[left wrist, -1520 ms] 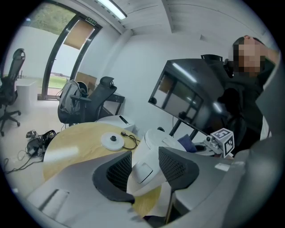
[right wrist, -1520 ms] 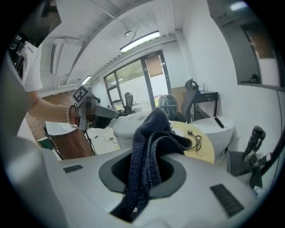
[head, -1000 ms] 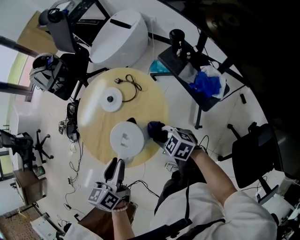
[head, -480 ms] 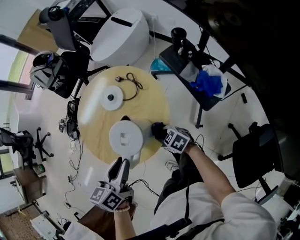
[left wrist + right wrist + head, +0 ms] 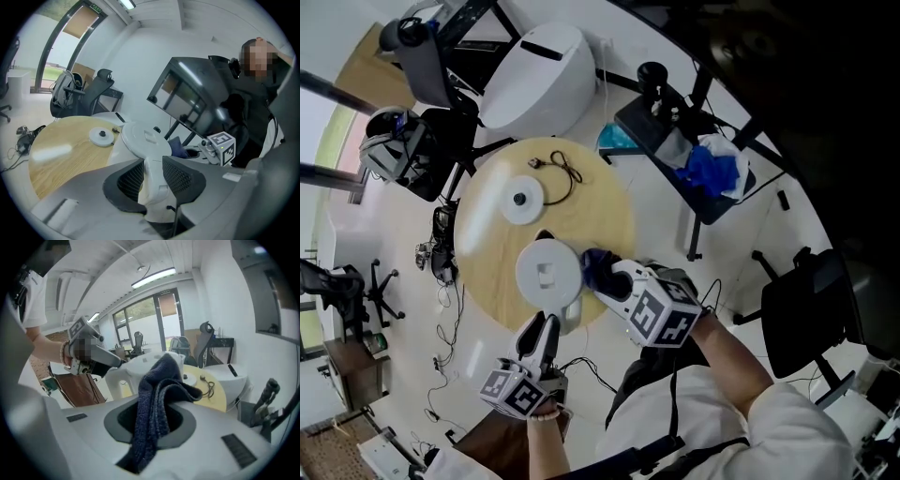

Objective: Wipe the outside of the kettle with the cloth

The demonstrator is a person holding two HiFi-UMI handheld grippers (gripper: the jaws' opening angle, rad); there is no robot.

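Note:
A white kettle stands near the front edge of the round wooden table, lid shut. My left gripper comes in from below, and its jaws are shut on the kettle's white handle. My right gripper is shut on a dark blue cloth, which lies against the kettle's upper right side. In the right gripper view the cloth hangs folded between the jaws and hides the fingertips, with the kettle just behind it.
The kettle's round white base and its black cord lie farther back on the table. A large white pod stands beyond the table, office chairs at the left. A black stand with blue rags is at the right.
My right gripper, after sinking beside the kettle, has risen and moved left with the cloth to the kettle's upper right edge. The left gripper has kept its grip on the handle.

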